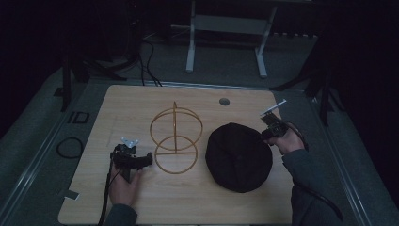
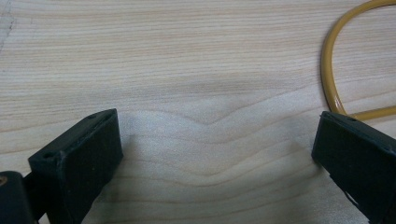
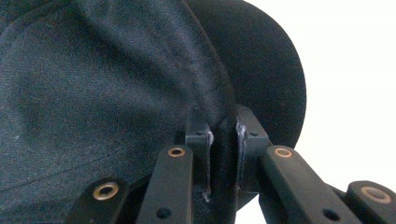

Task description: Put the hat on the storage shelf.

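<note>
At the near edge of the wooden table [image 1: 188, 207], two sleeved forearms come in, one toward each near corner. The left hand [image 1: 123, 186] rests on the surface near the left edge and holds the left gripper [image 1: 147, 160], which lies low over the wood and points toward the middle. In the left gripper view its jaws stand wide apart with nothing between them but bare wood grain; the tip of one jaw is just beside the curved yellow wire of the stand.

That yellow wire stand [image 1: 176, 141] sits around the middle of the table: a flat ring on the surface, an upright post, and a second ring standing on edge above it.

Beside it, toward the right edge, a black cap [image 1: 239, 156] lies on the table, a dark rounded mound. The right hand [image 1: 289, 141] holds the right gripper [image 1: 267, 136] at the cap's far right rim. In the right gripper view the jaws are clenched on a fold of the cap's fabric [image 3: 116, 79] at its edge, with the brim curving away behind.

Farther on, close to the far edge, a small round hole [image 1: 224, 101] is set in the tabletop. Beyond the table, a white frame [image 1: 226, 42] stands on the dim floor.
</note>
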Motion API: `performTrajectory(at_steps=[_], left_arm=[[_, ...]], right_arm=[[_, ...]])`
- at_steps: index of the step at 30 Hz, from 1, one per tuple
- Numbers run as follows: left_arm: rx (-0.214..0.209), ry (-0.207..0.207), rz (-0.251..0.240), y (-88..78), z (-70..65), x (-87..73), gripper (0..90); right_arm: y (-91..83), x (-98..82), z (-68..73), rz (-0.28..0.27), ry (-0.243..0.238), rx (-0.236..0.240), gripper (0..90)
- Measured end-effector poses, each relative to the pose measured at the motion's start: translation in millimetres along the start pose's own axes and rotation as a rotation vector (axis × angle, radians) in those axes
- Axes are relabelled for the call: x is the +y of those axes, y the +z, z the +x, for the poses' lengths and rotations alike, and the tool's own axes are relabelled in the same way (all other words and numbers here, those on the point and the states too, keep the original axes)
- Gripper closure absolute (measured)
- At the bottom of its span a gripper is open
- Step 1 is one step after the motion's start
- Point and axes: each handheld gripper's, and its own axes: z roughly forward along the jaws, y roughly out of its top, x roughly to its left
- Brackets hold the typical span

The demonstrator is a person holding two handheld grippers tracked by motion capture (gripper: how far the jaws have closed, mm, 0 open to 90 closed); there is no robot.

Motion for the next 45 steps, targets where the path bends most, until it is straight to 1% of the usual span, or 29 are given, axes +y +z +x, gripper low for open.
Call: performTrajectory(at_steps=[6,15,27,32,36,45], left_arm=[[0.0,0.0,0.0,0.0,0.0,0.0,1.2],[0.0,0.0,0.001,-0.1,0.0,0.0,1.2],[0.0,0.0,0.001,-0.1,0.0,0.0,1.2],[0.0,0.0,0.001,-0.1,0.0,0.0,1.2],[0.0,0.003,0.004,-0.3,0.2,0.1,1.2],[0.0,0.001,0.002,-0.1,0.1,0.1,1.2]], right_arm=[[-12.6,0.4,-3.8,0.003,0.025,0.006,79.4],[-28.8,4.4,-8.5,-0.014,0.058,0.013,79.3],[-50.8,16.0,-4.9,-0.026,0.054,0.016,79.2],[-59.6,20.4,-5.1,-0.034,0.064,0.029,79.2],[-65.9,24.0,-4.6,-0.037,0.066,0.029,79.1],[-79.8,31.7,-1.2,-0.045,0.057,0.03,79.1]])
